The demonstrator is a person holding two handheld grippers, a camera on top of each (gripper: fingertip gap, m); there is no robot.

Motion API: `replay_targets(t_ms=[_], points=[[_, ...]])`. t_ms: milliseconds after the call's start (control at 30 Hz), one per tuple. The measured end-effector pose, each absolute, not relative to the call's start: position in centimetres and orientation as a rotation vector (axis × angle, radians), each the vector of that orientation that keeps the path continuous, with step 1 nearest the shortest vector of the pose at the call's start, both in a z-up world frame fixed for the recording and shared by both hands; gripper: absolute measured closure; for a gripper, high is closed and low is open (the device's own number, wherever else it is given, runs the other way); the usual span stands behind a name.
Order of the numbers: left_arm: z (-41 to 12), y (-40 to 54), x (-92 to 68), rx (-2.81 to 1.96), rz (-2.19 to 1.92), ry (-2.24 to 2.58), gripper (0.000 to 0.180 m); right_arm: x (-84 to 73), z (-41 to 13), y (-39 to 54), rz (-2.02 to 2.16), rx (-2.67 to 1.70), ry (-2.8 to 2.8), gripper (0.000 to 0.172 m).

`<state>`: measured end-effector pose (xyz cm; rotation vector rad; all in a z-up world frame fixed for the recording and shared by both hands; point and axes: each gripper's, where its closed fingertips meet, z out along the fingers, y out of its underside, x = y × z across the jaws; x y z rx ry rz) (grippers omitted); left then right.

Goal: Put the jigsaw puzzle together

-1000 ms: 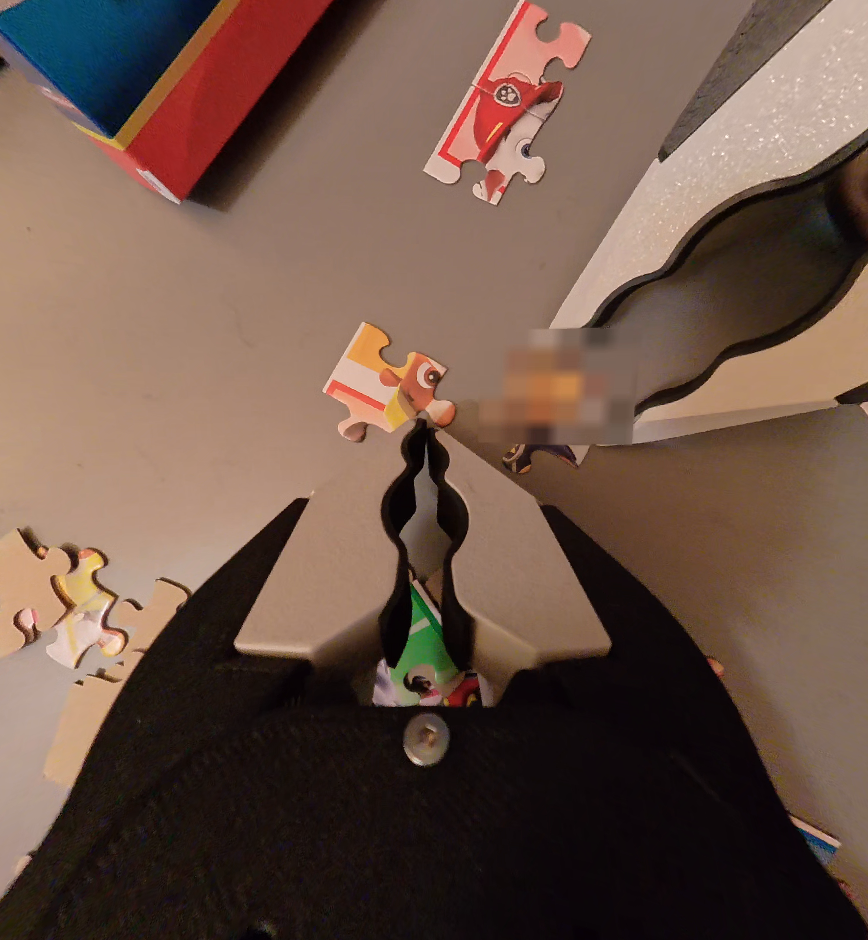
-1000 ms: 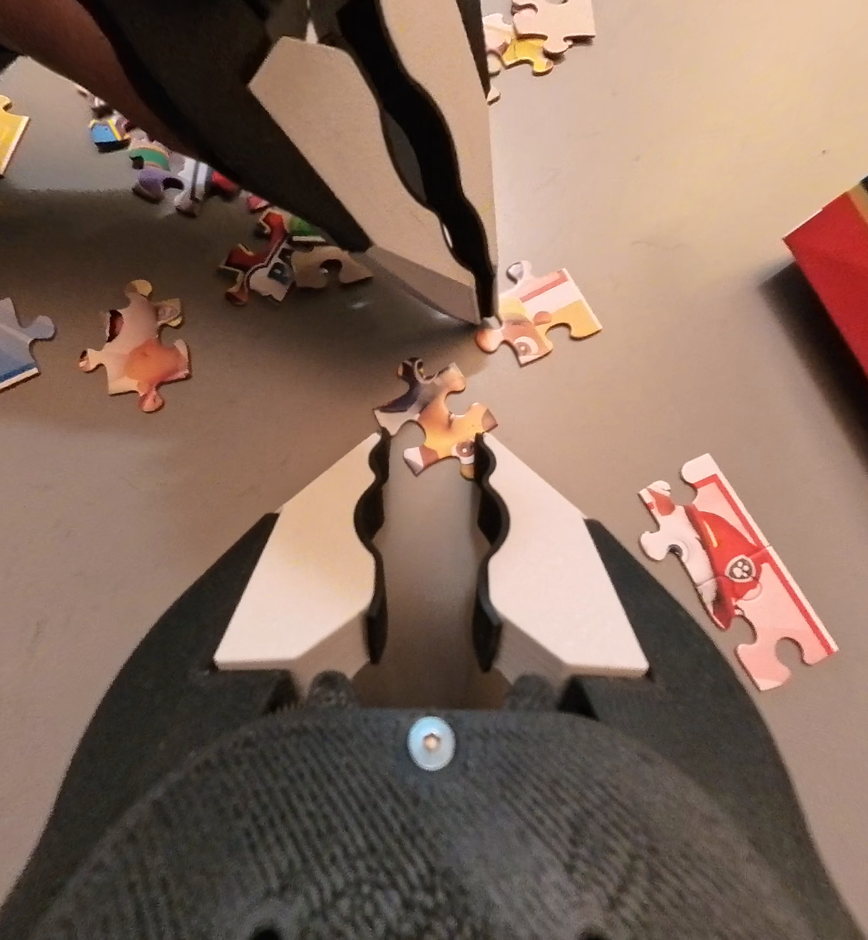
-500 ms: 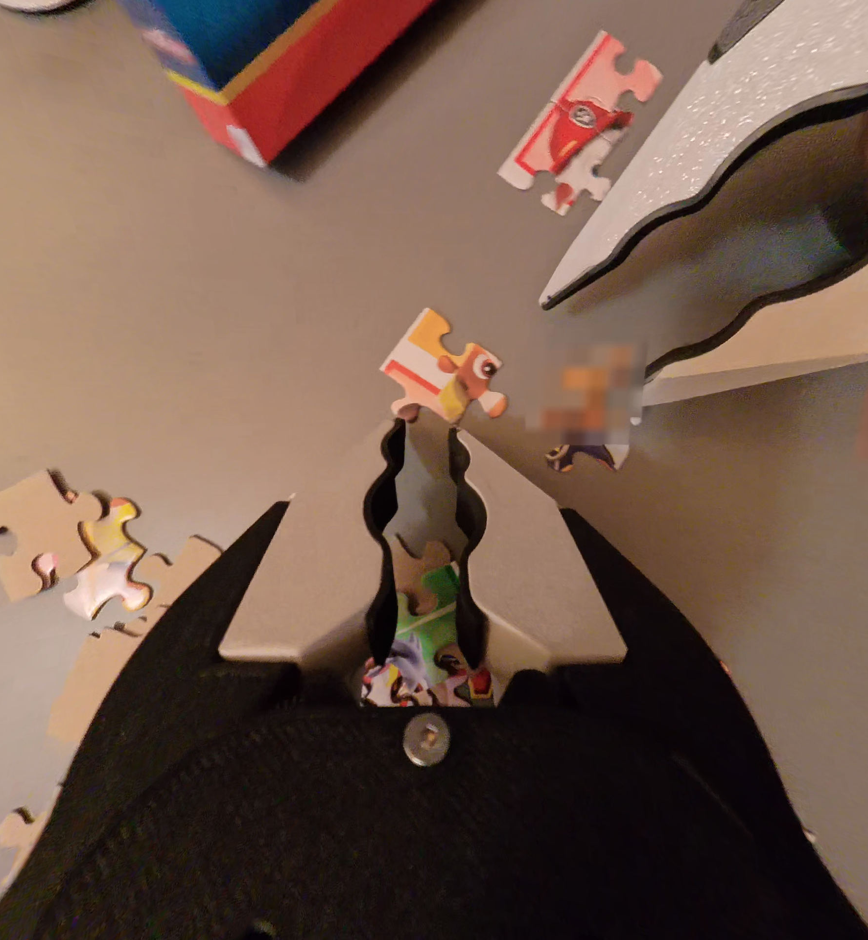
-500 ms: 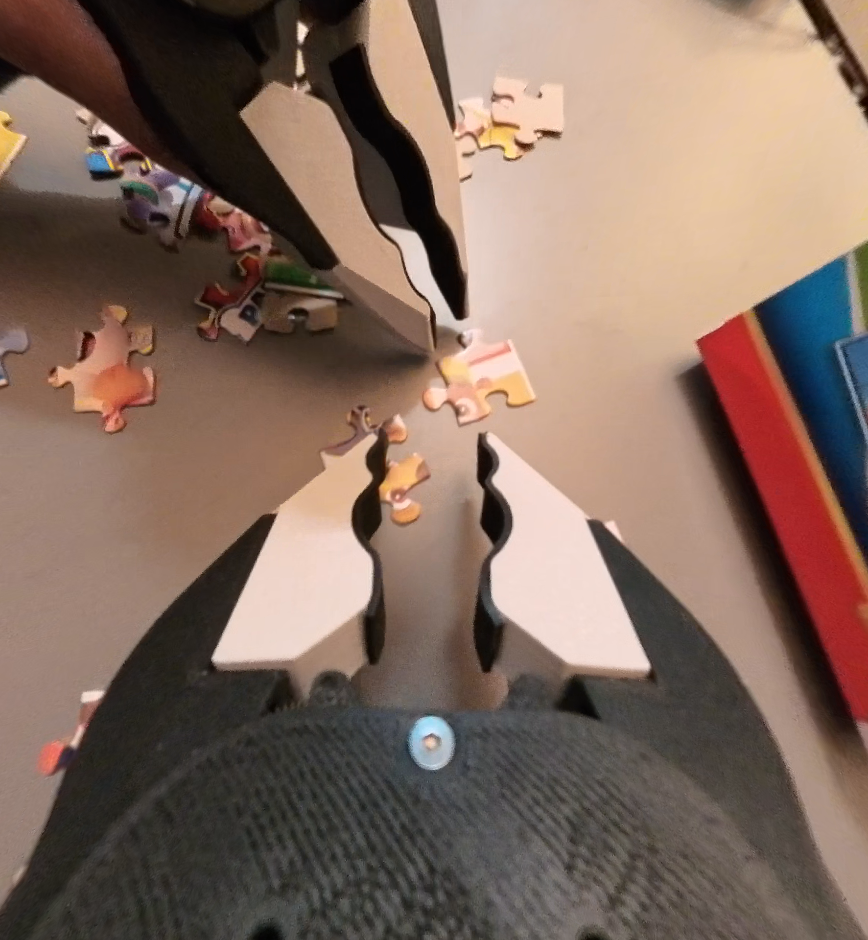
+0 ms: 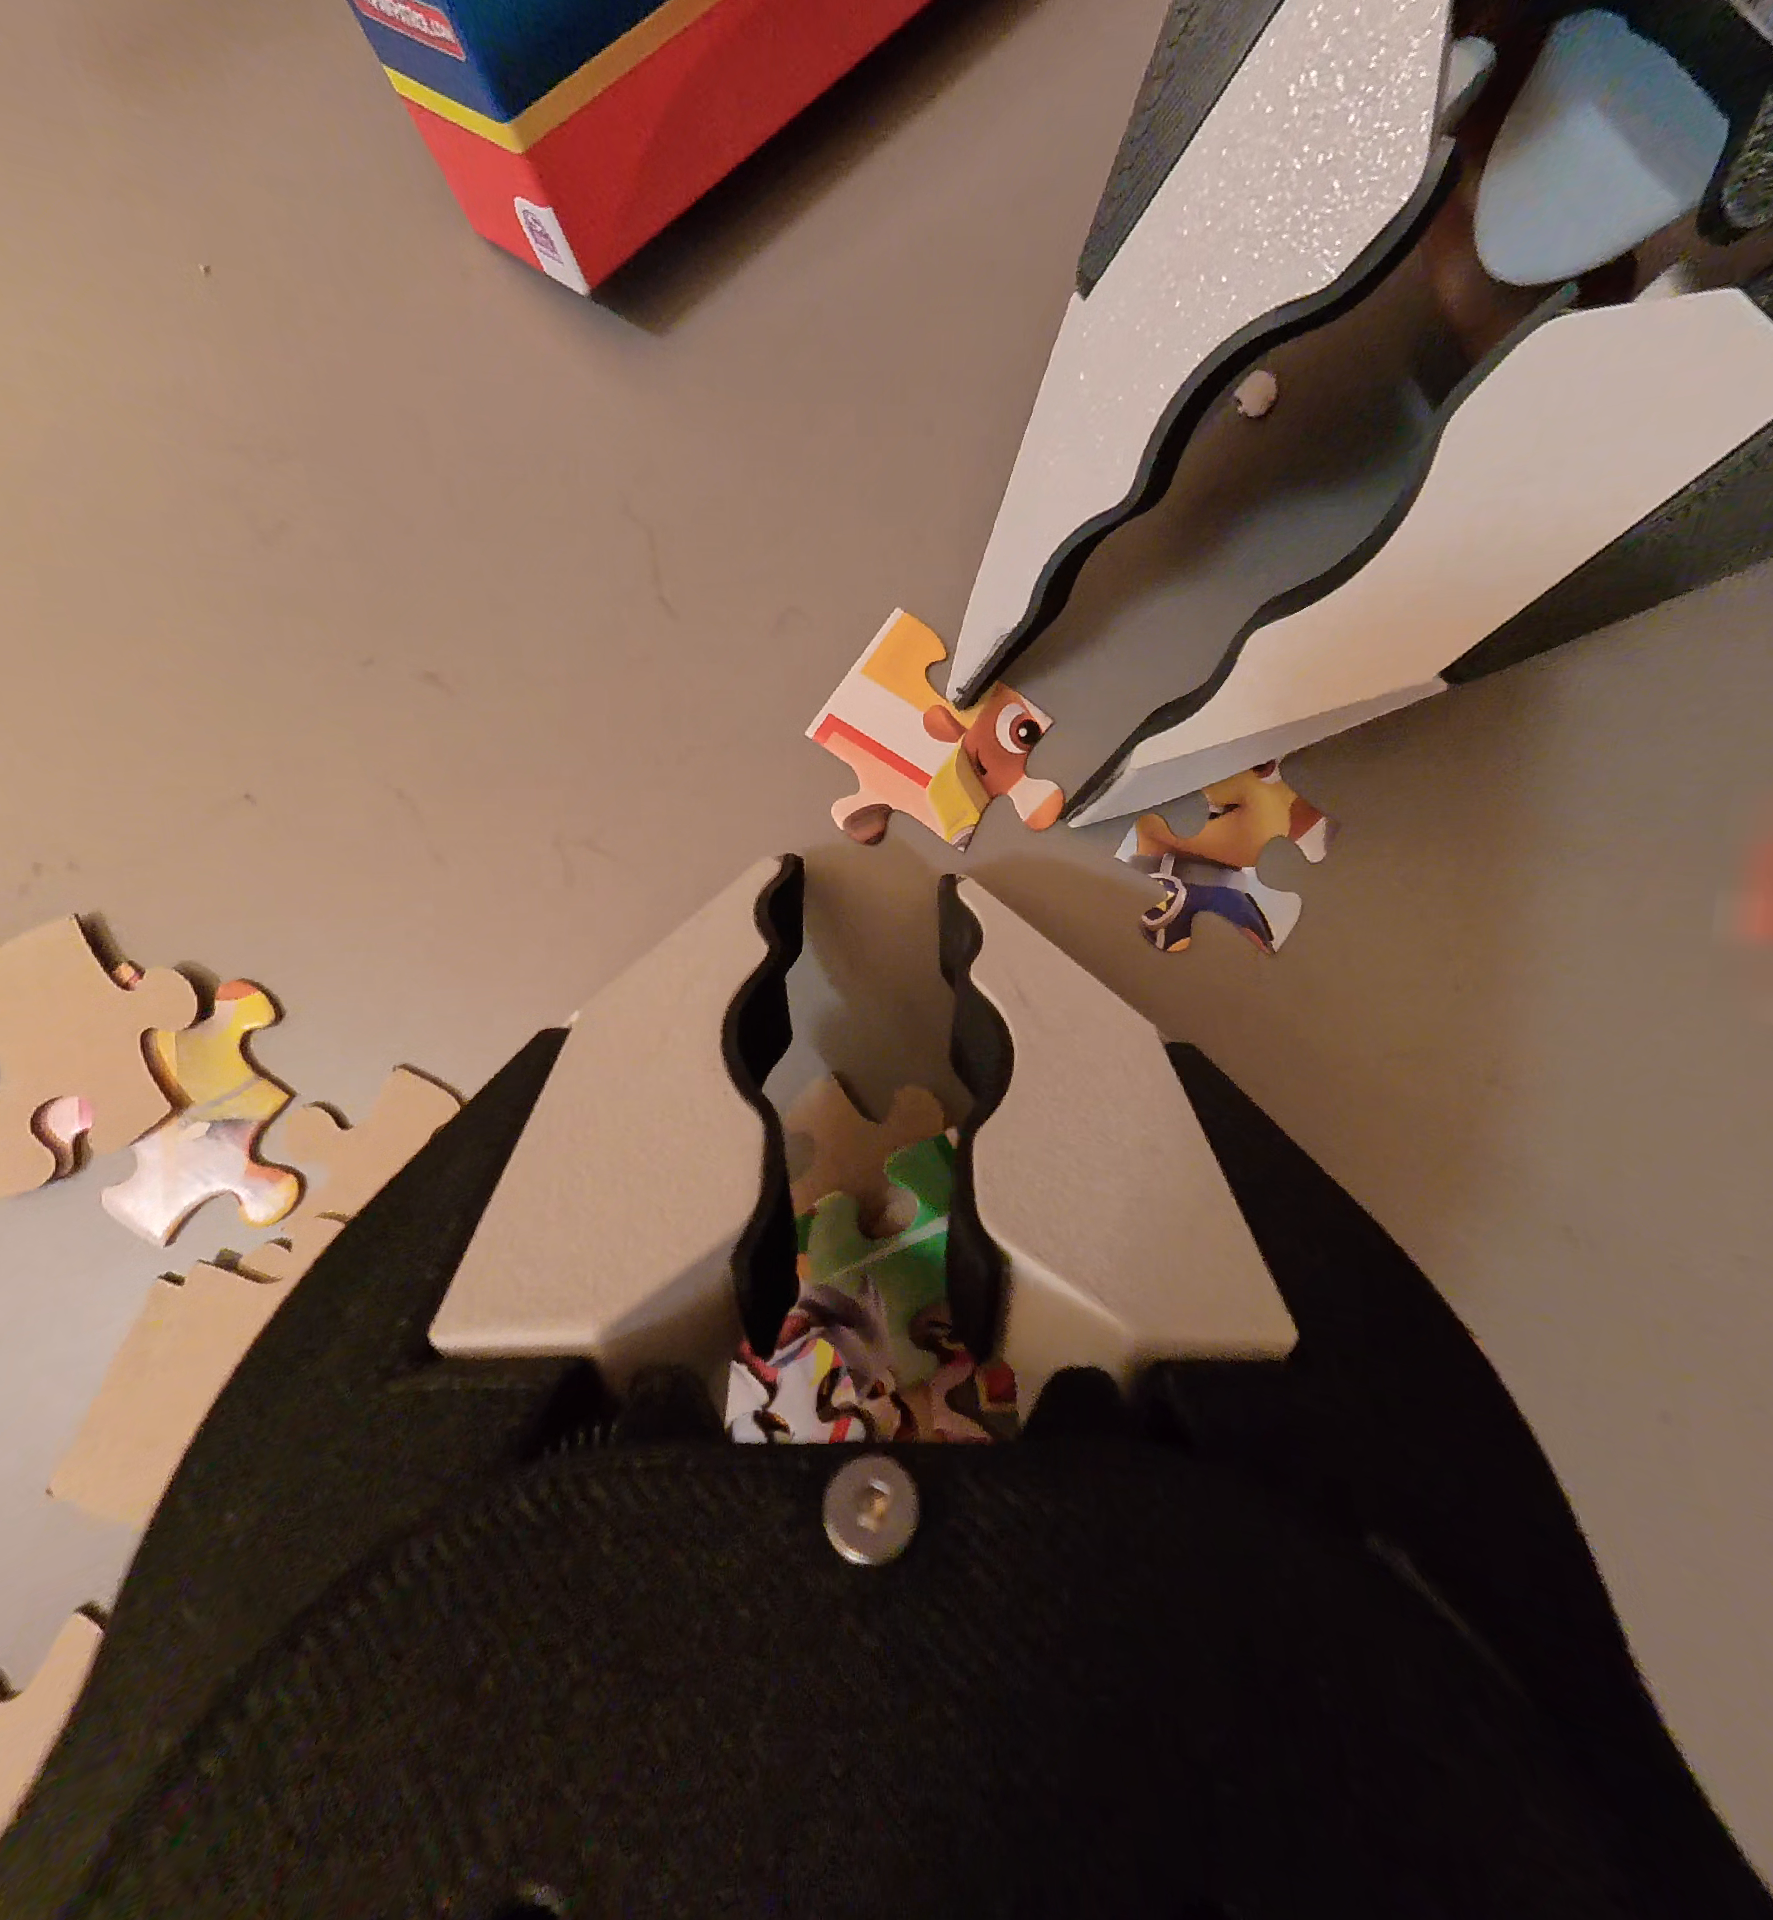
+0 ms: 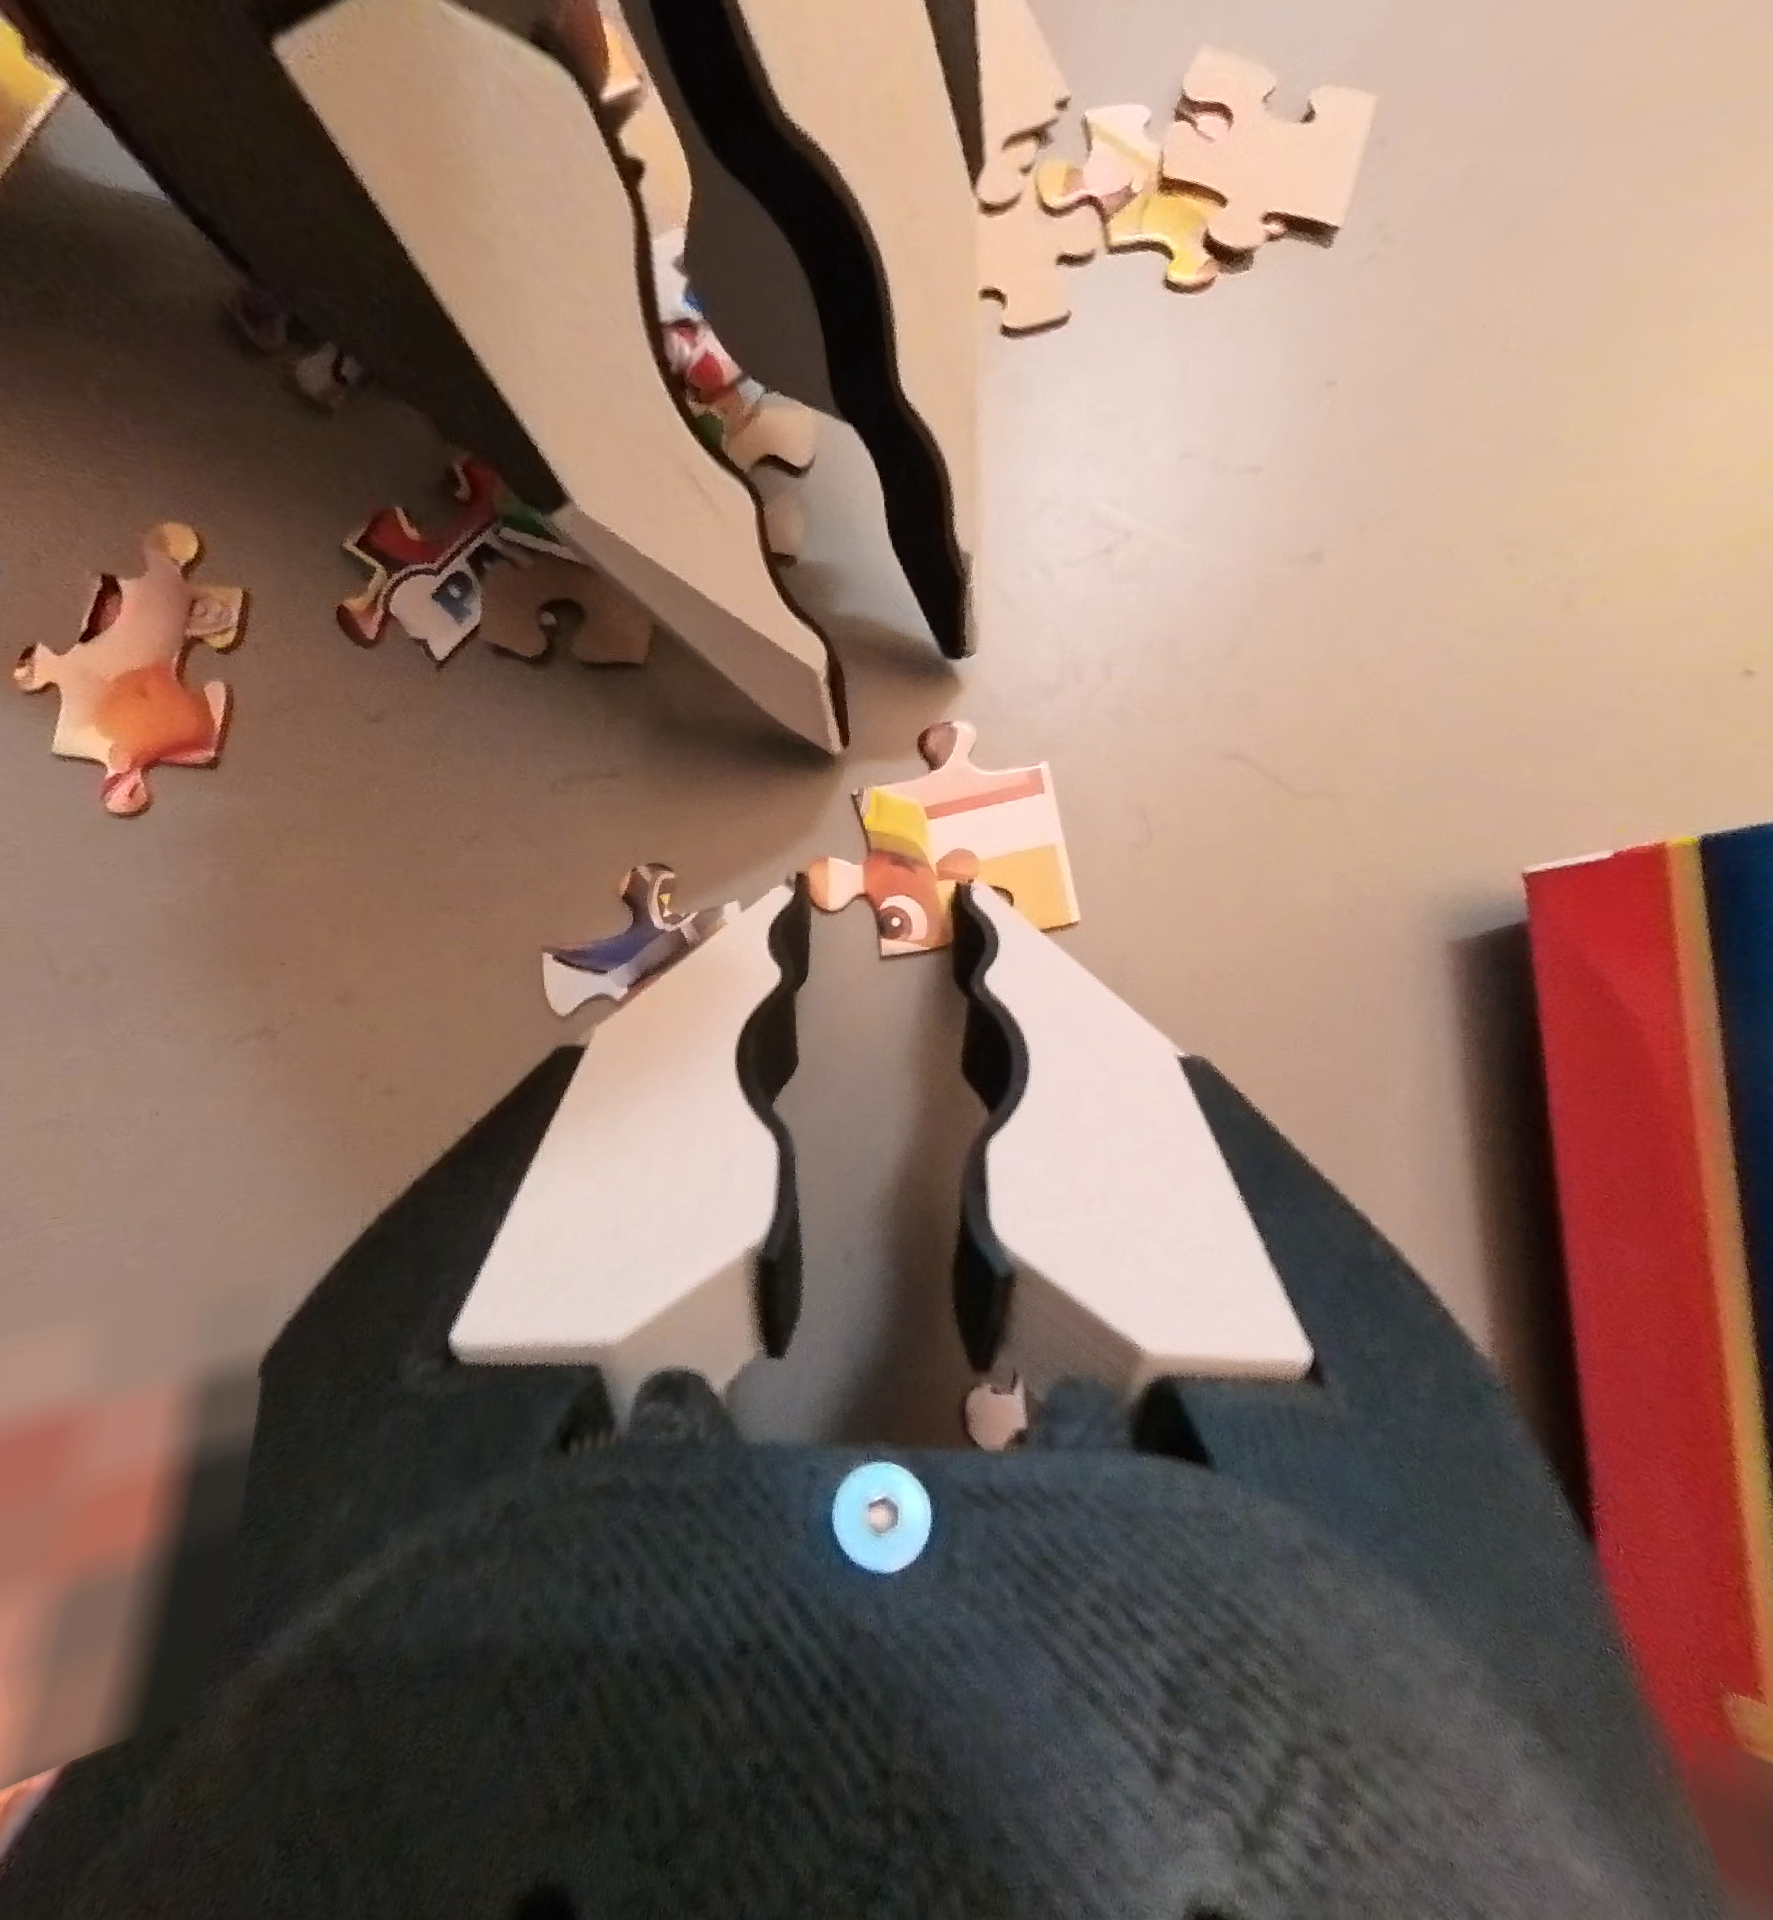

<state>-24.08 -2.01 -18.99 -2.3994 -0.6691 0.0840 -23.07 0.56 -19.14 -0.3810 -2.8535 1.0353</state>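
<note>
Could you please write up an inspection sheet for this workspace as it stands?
Surface: grey tabletop, flat, lightly scuffed.
Things: orange-and-white puzzle piece lies flat between both grippers; blue-and-tan piece beside it.
Clutter: loose pieces, some face down; red-and-blue box; more pieces.
Grippers: left gripper open, empty, tips just short of the orange piece; right gripper open, its tips at that piece's edges, not clamped.
Cables: nothing seen.
Surroundings: nothing seen.
</note>
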Motion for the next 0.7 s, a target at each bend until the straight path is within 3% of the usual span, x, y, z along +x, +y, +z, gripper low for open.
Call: replay_targets(t_ms=[333,367,500,700], points=[[-18.3,-1.6,-22.6,-2.381,0.052,-0.642,0.157,-22.6,-19.1,1.2,0.970,-0.298,-2.959,0.149],[-18.2,-1.5,-22.4,-2.381,0.048,-0.640,0.157,-22.4,-19.2,1.4,0.962,-0.306,-2.969,0.160],[-18.6,-1.2,-21.7,-2.393,0.035,-0.632,0.157,-21.4,-19.1,1.8,0.988,-0.345,-3.000,0.148],[-19.0,-0.4,-21.4,-2.406,0.024,-0.621,0.157,-21.6,-19.2,2.3,0.959,-0.347,-2.970,0.158]])
